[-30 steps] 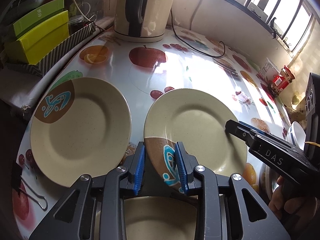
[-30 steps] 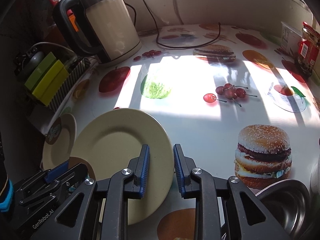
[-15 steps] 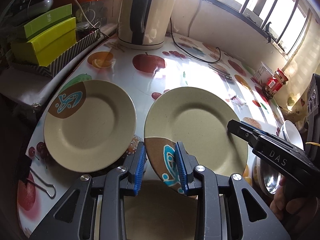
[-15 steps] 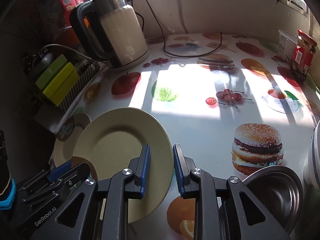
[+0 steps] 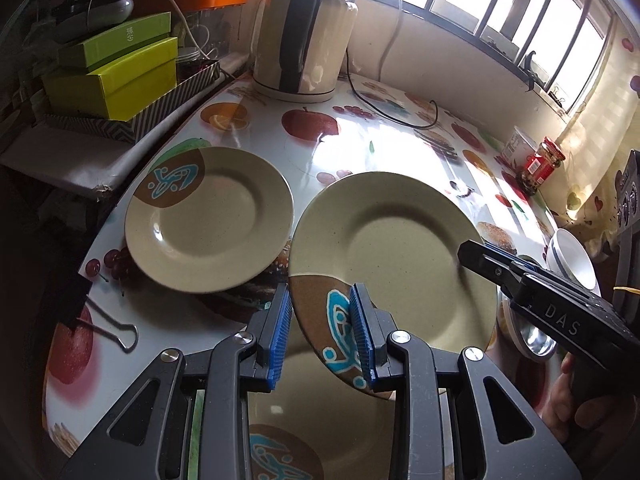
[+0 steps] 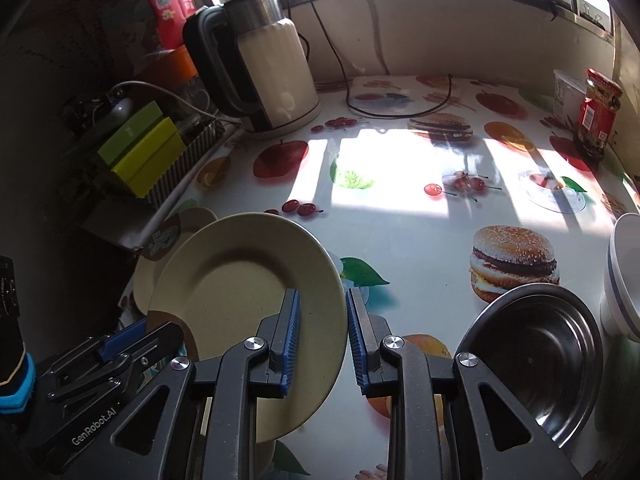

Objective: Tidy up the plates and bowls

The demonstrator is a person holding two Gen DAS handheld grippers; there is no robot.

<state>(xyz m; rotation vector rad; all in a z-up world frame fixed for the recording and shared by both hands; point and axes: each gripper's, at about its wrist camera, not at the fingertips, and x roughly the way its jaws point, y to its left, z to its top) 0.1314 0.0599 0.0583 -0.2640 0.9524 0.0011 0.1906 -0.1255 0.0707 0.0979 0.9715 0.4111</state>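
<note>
A beige plate [image 5: 392,248] with a brown patch and blue motif hangs tilted above the fruit-print table, held at its rim from two sides. My left gripper [image 5: 320,328] is shut on the brown patch at the near rim. My right gripper [image 6: 320,332] is shut on the opposite rim of the same plate [image 6: 240,280]; it reaches in from the right in the left wrist view. A second matching plate [image 5: 208,224] lies flat to the left. A third plate [image 5: 320,420] lies under the held one, partly hidden by my fingers.
A cream kettle [image 5: 304,32] and its black cable stand at the back. Yellow-green boxes [image 5: 116,76] sit at the left edge, a binder clip [image 5: 116,332] near it. A steel bowl [image 6: 536,360] and a white bowl [image 6: 628,272] are right, a red jar [image 6: 600,108] beyond.
Both grippers have risen and drawn back together with the plate between them. The table and the left plate look farther off, and more of the plate underneath shows.
</note>
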